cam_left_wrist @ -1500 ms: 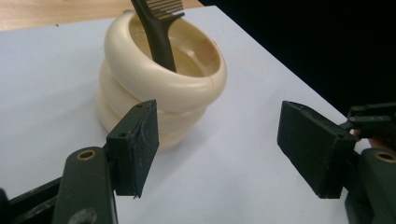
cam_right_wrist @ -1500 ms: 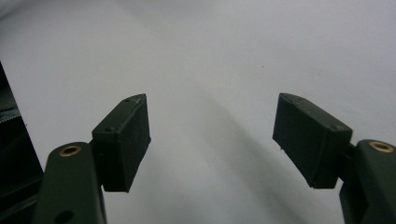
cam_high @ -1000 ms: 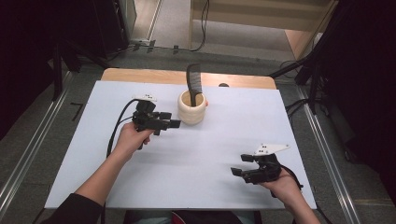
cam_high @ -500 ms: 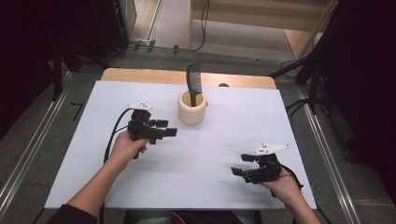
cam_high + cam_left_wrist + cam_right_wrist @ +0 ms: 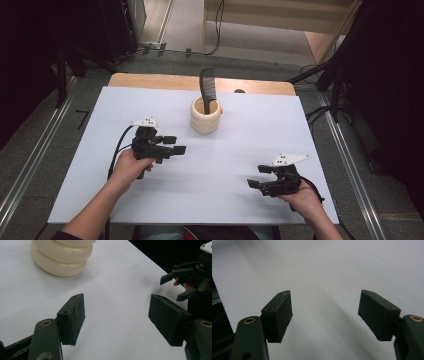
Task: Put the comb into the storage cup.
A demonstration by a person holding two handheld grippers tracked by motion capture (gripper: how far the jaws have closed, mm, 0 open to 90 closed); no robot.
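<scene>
Black comb [image 5: 207, 90] upright in cream ribbed cup [image 5: 205, 116], far centre of white table [image 5: 225, 165].

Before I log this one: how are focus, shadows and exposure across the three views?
High view: even light on the white table, surroundings falling to black, comb and cream holder slightly soft. Left gripper view: near tongs sharp, holder cropped at the top, background black. Right gripper view: soft diagonal shadows across the tabletop between the open tongs.

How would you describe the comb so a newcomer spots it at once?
Start at the white table and look to its far middle, where a cream ribbed holder sits. The black comb stands upright in it, the one tall dark thing there.
</scene>
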